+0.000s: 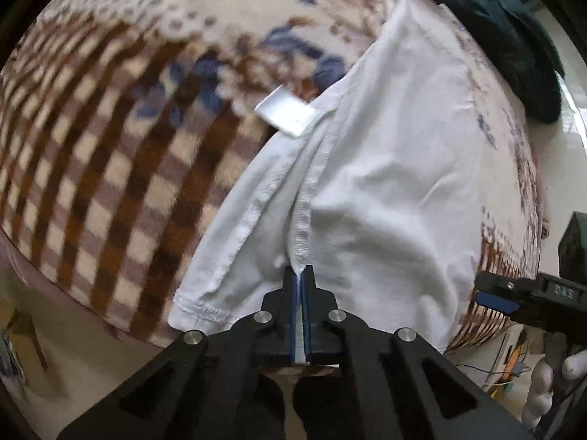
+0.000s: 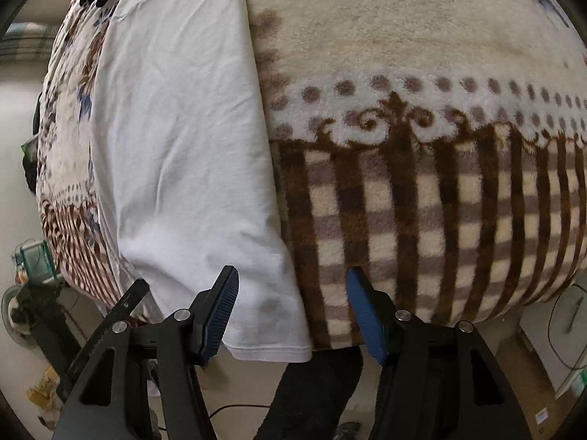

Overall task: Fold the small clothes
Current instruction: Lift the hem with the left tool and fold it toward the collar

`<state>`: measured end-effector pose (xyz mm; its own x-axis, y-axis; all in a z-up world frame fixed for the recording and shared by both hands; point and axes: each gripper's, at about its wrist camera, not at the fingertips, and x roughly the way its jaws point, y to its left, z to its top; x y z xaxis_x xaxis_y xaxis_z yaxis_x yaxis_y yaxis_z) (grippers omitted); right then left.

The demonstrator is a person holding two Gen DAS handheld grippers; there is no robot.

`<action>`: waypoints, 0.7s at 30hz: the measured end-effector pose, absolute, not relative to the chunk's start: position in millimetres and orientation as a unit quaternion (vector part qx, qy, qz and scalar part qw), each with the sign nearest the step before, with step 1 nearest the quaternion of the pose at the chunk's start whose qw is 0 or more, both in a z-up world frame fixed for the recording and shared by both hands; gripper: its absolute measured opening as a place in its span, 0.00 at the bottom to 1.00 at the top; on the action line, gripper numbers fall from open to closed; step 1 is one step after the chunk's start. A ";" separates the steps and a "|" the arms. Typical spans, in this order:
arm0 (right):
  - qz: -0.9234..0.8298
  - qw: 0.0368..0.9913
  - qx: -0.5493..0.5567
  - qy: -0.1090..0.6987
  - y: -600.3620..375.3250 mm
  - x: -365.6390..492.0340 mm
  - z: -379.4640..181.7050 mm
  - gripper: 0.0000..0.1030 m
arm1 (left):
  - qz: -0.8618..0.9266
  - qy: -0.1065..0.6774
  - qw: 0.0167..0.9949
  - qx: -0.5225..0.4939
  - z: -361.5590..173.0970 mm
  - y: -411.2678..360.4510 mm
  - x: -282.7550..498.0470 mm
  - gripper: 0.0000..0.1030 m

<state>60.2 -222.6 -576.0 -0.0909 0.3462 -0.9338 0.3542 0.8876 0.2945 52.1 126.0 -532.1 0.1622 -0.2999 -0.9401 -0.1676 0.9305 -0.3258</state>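
Note:
A white garment lies stretched along a patterned blanket. My left gripper is shut on a fold of the white garment at its near hem, with cloth pinched between the blue pads. A white tag sticks out from its left edge. In the right wrist view the same garment lies folded lengthwise, its hem corner hanging over the blanket's front edge. My right gripper is open, its fingers either side of that hem corner, holding nothing. It also shows in the left wrist view.
A dark green garment lies at the far right of the blanket. Floor with cables and small clutter lies beyond the blanket's edges. The person's dark trouser leg is below the hem.

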 end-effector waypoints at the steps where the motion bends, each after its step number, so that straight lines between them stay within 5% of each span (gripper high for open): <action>1: -0.009 0.633 0.240 0.736 -220.3 57.6 -574.8 0.61 | -0.043 0.640 0.747 -0.176 -525.7 126.8 51.2 0.01; 8: -0.017 0.627 0.248 0.739 -190.6 45.3 -575.5 0.61 | -0.045 0.618 0.762 -0.186 -486.8 157.2 39.5 0.01; 17: -0.006 0.589 0.340 0.733 -158.5 11.0 -609.0 0.61 | -0.033 0.643 0.746 -0.171 -516.3 192.8 55.8 0.01; 18: -0.005 0.591 0.341 0.731 -154.8 10.1 -610.7 0.54 | -0.034 0.645 0.745 -0.164 -518.6 192.9 56.0 0.01; 19: -0.001 0.599 0.340 0.725 -148.7 7.1 -611.7 0.23 | -0.034 0.649 0.743 -0.158 -523.0 191.4 57.3 0.01; 20: -0.004 0.603 0.334 0.724 -143.8 4.1 -612.5 0.05 | -0.034 0.654 0.740 -0.152 -527.8 190.0 57.4 0.01; 21: -0.009 0.603 0.327 0.728 -140.0 0.0 -613.8 0.03 | -0.035 0.658 0.737 -0.149 -531.6 188.9 57.1 0.01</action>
